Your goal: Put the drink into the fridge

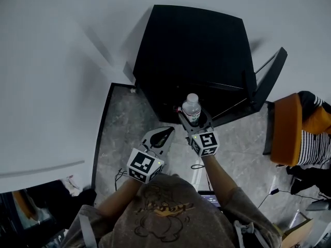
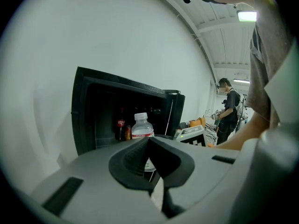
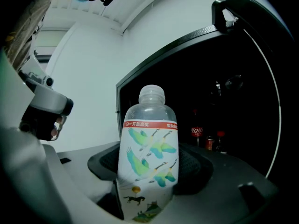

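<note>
The fingers of the right gripper [image 1: 194, 122] are clamped on the water bottle [image 1: 191, 107], held upright just before the open black fridge [image 1: 191, 45]. The left gripper [image 1: 164, 134] has its fingers together on nothing. Pushed in carelessly, the bottle could topple the cola bottle [image 3: 196, 133] deep ahead of the fingers. Grey stone floor [image 1: 121, 128] lies below them, with a white wall [image 1: 51, 61] beyond.

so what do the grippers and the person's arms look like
Both the left gripper and right gripper are light grey shells with black ribbed pads, each bearing a white cube with black square markers and a green light. The person wears a grey-brown short-sleeved printed T-shirt.
</note>
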`<action>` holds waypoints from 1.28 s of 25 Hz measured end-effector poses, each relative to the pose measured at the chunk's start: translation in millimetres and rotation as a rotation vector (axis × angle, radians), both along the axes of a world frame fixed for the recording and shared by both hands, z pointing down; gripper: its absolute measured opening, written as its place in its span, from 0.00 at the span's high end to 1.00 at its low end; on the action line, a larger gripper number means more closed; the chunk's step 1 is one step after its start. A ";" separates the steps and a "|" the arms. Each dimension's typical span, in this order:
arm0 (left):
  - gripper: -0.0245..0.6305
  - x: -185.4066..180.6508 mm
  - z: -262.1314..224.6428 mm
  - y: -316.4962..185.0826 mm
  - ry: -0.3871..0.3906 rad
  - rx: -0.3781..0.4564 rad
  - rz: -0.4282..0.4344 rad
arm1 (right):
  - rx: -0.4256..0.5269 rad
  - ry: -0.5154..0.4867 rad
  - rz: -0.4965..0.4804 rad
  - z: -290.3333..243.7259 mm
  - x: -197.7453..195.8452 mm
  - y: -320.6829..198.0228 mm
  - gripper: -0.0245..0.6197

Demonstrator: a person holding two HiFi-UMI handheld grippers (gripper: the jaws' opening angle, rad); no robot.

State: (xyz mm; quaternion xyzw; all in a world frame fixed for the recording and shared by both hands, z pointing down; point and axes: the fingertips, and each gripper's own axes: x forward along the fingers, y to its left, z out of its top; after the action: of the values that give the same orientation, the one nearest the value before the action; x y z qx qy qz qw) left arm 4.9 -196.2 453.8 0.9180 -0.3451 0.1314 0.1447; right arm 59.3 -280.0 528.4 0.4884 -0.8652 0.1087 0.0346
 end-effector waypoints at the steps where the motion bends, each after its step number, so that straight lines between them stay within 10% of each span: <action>1: 0.96 -0.3 1.8 -0.5 0.002 -0.006 -0.001 | 0.007 0.000 0.003 1.7 0.6 -4.5 0.48; 32: 0.96 -13.0 51.2 -10.7 -0.056 -0.105 0.027 | 0.016 0.022 0.139 61.9 18.7 -123.9 0.48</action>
State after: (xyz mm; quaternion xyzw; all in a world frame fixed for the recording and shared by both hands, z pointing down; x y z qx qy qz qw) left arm -8.1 -206.9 505.0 0.9097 -0.3293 0.1770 0.1809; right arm 78.0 -403.9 590.3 0.5487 -0.8296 0.0984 0.0328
